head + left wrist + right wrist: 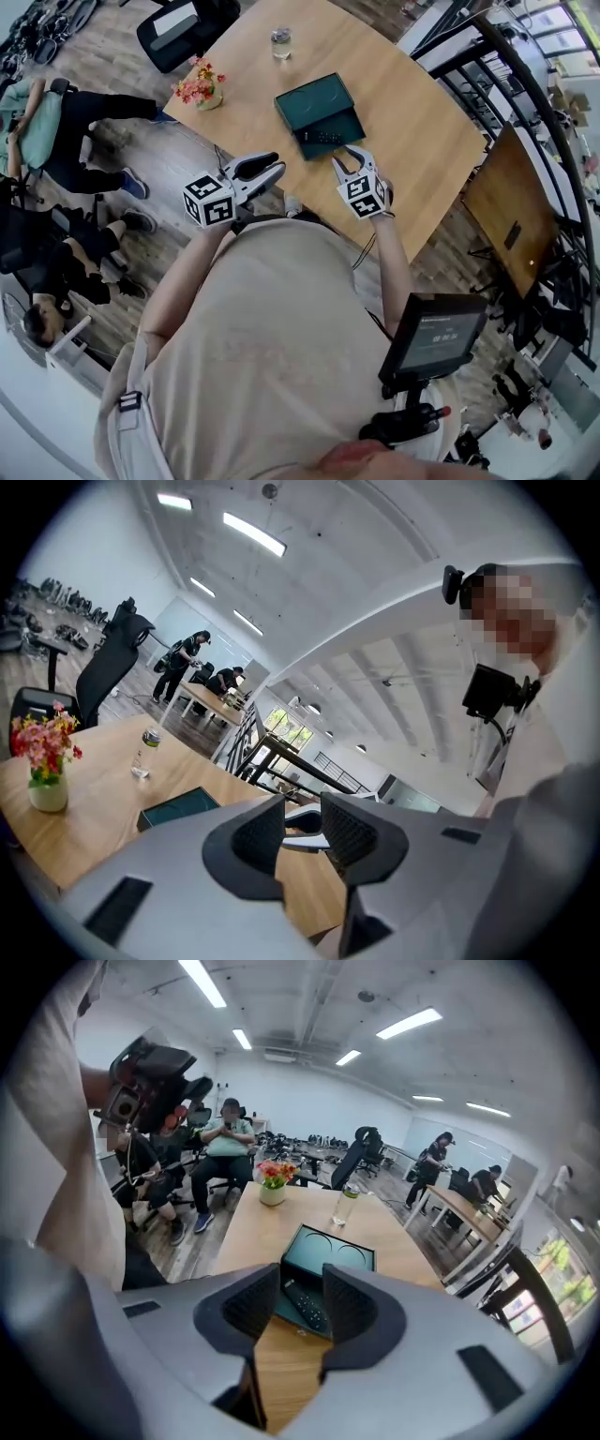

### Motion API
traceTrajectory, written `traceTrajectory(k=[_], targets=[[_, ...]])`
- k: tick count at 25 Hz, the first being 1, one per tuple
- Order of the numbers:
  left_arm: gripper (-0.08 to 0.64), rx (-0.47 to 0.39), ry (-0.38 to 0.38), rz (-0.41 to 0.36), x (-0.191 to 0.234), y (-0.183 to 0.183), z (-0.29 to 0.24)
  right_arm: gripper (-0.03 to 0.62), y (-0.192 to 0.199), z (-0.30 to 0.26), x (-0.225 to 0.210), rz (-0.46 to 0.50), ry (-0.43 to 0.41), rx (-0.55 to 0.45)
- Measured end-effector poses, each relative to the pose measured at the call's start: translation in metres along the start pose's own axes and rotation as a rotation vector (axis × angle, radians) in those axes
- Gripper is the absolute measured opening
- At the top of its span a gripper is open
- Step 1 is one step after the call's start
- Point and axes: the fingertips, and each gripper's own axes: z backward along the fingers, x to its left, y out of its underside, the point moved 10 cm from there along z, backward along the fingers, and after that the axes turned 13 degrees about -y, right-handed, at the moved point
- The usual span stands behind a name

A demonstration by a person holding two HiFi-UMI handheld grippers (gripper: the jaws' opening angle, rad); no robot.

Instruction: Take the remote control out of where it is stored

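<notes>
Nothing taken out yet, the grasp is to come
My left gripper is held almost level beside the table edge, jaws released with nothing between; the remote control lies in the open box, just ahead of my right gripper, which tilts down toward it, jaws partly apart and empty, so reaching, gripping and lifting out are all left
</notes>
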Motion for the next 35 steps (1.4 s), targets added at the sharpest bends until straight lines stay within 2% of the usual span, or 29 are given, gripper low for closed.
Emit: traceTrajectory(k=[5, 13, 14, 17, 22, 31, 35], targets=[[0.103, -0.023, -0.088, -0.077, 0.002, -0.007, -0.011, 0.135, 0.012, -0.039, -0.023, 0.079, -0.111, 0.074], [0.101, -0.039, -0.22, -0.076, 0.007, -0.001, -0.027, 0.137, 0.044, -0.111, -0.059, 0.146, -0.284, 0.206], [0.101, -0.041, -0.234, -0.07, 0.006, -0.001, -0.026, 0.154, 0.045, -0.121, -0.061, 0.154, -0.309, 0.222], [0.016, -0.057, -0.279, -0.06, 0.004, 0.001, -0.02, 0.209, 0.052, -0.152, -0.066, 0.184, -0.367, 0.28], [0.005, -0.07, -0.34, -0.037, 0.008, 0.003, -0.009, 0.21, 0.059, -0.202, -0.074, 0.247, -0.398, 0.352], [0.005, -0.086, -0.389, -0.02, 0.007, 0.001, 0.009, 0.21, 0.08, -0.244, -0.078, 0.324, -0.453, 0.481], [0.006, -0.093, -0.415, -0.004, 0.007, 0.005, 0.014, 0.209, 0.088, -0.258, -0.075, 0.315, -0.445, 0.515]])
